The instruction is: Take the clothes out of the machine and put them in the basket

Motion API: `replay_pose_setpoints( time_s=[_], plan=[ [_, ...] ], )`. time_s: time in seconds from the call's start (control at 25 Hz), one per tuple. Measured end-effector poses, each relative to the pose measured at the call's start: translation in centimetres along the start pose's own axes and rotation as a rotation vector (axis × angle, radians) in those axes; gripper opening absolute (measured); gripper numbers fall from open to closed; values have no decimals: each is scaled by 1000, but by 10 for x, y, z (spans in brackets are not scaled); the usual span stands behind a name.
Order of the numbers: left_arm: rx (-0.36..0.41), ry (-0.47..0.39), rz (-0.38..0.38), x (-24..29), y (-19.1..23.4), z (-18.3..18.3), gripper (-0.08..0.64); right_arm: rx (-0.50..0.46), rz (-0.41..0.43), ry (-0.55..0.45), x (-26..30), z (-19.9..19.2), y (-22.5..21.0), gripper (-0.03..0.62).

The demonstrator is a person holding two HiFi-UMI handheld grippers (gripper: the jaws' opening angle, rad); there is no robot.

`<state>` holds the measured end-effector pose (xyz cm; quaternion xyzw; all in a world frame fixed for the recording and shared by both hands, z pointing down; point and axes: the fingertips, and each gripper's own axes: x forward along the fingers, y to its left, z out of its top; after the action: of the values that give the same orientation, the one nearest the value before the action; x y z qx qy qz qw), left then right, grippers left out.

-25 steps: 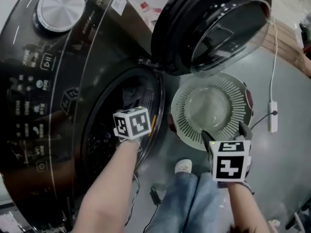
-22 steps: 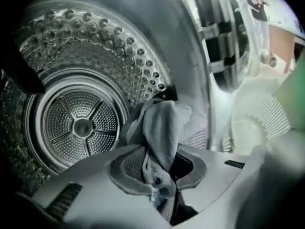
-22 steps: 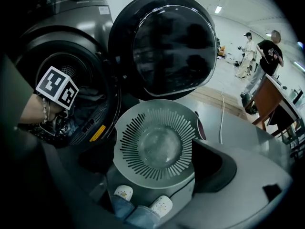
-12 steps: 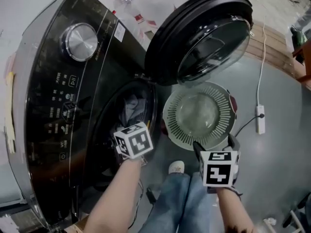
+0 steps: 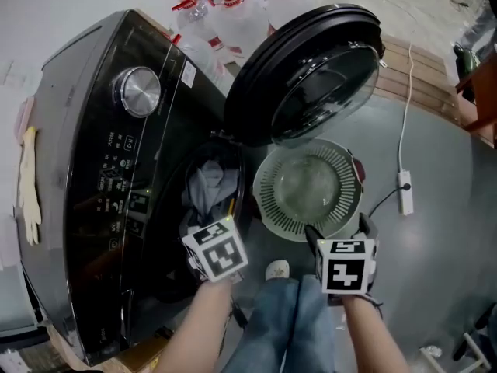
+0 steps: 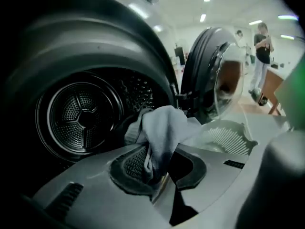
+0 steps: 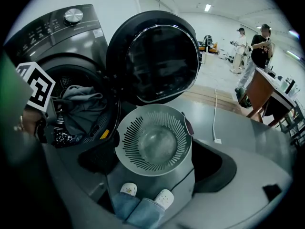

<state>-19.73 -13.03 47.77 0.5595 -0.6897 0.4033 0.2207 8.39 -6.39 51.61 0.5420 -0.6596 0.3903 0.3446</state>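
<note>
The black front-loading washing machine (image 5: 109,154) stands with its round door (image 5: 311,68) swung open. My left gripper (image 5: 208,225) is at the mouth of the drum (image 6: 81,118) and is shut on a blue-grey garment (image 6: 164,128), pinched between the pads. The garment (image 5: 210,183) trails back into the opening, with more dark clothes under it (image 7: 64,137). A round grey slotted basket (image 5: 272,208) sits empty on the floor just right of the opening. My right gripper (image 5: 338,230) hovers over the basket's near rim (image 7: 131,142), jaws wide apart and holding nothing.
My jeans legs and white shoes (image 5: 276,270) are between the two grippers. A white power strip (image 5: 403,183) with its cable lies right of the basket. Water bottles (image 5: 233,6) stand behind the machine. People (image 7: 259,46) and a brown table (image 7: 267,94) are far off.
My left gripper has drawn back and up out of the drum, with the blue-grey garment following it into the opening. The right gripper has risen a little. The head view has pulled back.
</note>
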Motion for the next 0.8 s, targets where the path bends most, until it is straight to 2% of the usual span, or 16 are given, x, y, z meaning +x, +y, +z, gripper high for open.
replay_pose_setpoints(
  time_s=[0.44,0.8],
  plan=[
    [-3,-79,-133,-63,-39,30,67,38,-25,-49,-32,17,-21,508],
    [-97,-118,-258,-116,-73,48,66,73,-51,-68,-62,21,-37,508]
  ],
)
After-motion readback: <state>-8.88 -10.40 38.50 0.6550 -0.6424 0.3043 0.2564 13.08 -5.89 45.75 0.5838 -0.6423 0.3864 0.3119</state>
